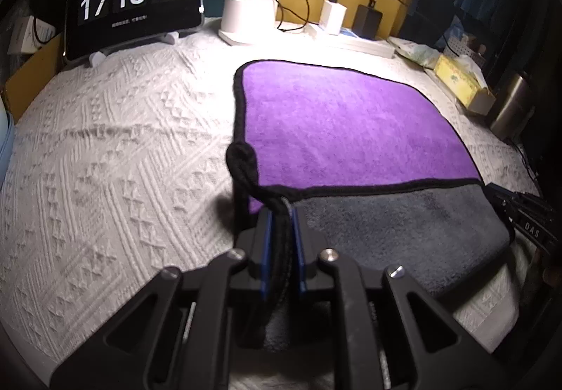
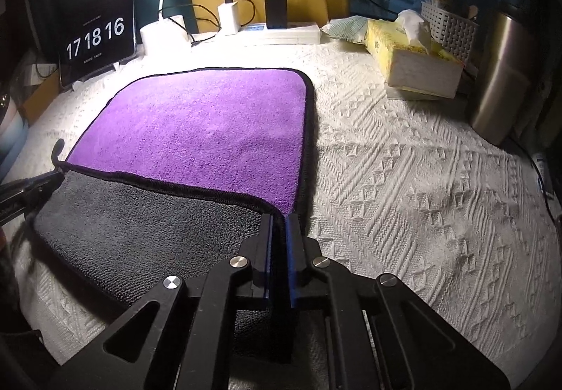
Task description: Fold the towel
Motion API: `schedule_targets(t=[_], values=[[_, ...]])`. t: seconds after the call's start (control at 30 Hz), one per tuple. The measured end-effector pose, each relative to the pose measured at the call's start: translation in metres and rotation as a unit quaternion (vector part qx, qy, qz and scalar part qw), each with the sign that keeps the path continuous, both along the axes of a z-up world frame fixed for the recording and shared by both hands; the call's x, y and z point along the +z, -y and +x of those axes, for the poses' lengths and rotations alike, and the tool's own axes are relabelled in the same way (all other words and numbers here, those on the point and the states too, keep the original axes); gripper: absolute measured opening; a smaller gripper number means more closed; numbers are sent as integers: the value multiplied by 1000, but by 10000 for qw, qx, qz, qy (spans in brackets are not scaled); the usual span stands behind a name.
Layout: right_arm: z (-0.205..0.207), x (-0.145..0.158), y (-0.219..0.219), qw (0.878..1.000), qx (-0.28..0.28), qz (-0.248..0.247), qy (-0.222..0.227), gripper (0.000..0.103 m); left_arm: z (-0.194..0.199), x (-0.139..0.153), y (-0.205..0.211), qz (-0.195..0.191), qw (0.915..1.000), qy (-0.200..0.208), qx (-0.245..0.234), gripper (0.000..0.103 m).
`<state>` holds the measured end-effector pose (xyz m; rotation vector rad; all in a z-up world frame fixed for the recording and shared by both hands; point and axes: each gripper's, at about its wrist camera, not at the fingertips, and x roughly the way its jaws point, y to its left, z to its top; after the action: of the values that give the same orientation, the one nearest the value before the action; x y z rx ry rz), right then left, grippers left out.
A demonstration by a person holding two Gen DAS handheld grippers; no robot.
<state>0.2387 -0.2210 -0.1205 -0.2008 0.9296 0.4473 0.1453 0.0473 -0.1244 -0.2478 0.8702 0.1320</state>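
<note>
Both claws are clamped on the near corners of the towel, left gripper and right gripper; the flat purple part stretches toward 12 o'clock, where the fold should go.

White knit cover carries towel, tissue box.

Towel on the surface, near edge turned back

The purple-and-grey black-edged microfibre towel lies on the white knitted-cloth surface; black clock tablet behind-left, yellow tissue box behind-right.
</note>
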Motion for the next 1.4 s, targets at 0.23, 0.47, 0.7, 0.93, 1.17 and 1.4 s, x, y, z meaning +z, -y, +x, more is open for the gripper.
schedule_targets(t=[0.23, 0.47, 0.7, 0.93, 1.17, 1.4], values=[[-5, 15, 7, 9996, -68, 184, 217, 5, -10, 14, -3, -51, 9994, 325, 90, 8], [-13, 38, 5, 9976, -72, 82, 691, 5, -15, 35, -1, 9, 9980, 630, 76, 8], [-17, 58, -1, 9938, -66, 13, 1109, 5, -15, 51, -5, 102, 9957, 913, 100, 8], [-14, 70, -7, 9912, -75, -15, 1323, 5, -12, 61, -12, 176, 9937, 1099, 157, 8], [-8, 77, -10, 9891, -126, -26, 1468, 5, -5, 69, -14, 249, 9918, 1244, 159, 8], [3, 83, -12, 9874, -116, -28, 1579, 5, 4, 75, -15, 315, 9902, 1350, 173, 8]])
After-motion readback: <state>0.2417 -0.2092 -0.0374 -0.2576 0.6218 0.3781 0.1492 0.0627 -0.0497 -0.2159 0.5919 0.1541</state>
